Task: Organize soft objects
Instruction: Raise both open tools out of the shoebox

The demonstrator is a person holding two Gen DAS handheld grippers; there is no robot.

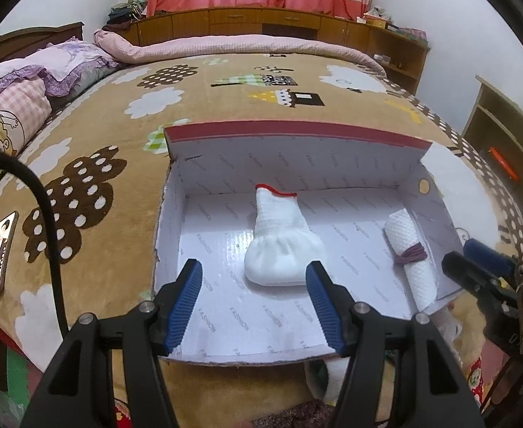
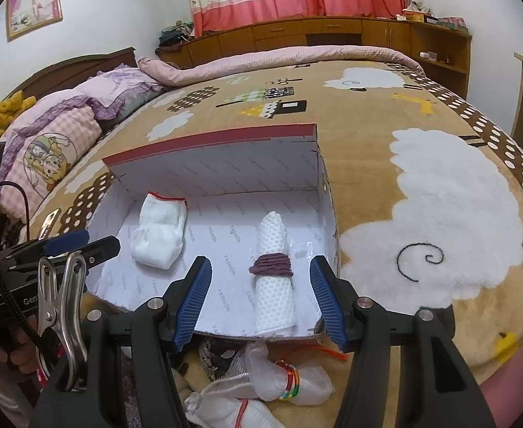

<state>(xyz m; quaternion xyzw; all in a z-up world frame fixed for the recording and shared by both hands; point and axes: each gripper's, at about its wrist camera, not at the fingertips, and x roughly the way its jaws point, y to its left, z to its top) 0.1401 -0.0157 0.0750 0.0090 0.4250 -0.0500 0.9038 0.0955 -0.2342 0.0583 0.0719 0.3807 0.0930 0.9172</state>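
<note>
A white cardboard box [image 1: 204, 246] [image 2: 226, 178] with a red rim lies open on the bed. Inside it lies a folded white sock with a red cuff [image 1: 279, 242] [image 2: 160, 232], and to its right a rolled white cloth tied with a dark purple band [image 1: 409, 253] [image 2: 274, 274]. My left gripper [image 1: 254, 306] hovers open over the box's near edge, the sock beyond its fingertips. My right gripper [image 2: 259, 306] is open too, with the rolled cloth lying between and below its fingers, untouched. More white bundles [image 2: 290, 378] with coloured ties lie in front of the box.
The bed is covered by a tan blanket with cloud and sheep patterns [image 2: 440, 214]. Pillows [image 1: 8, 107] lie at the left, and a phone [image 1: 1, 253] rests on the blanket. A metal clip [image 2: 61, 306] hangs on the left tool. Wooden cabinets [image 1: 261, 21] line the far wall.
</note>
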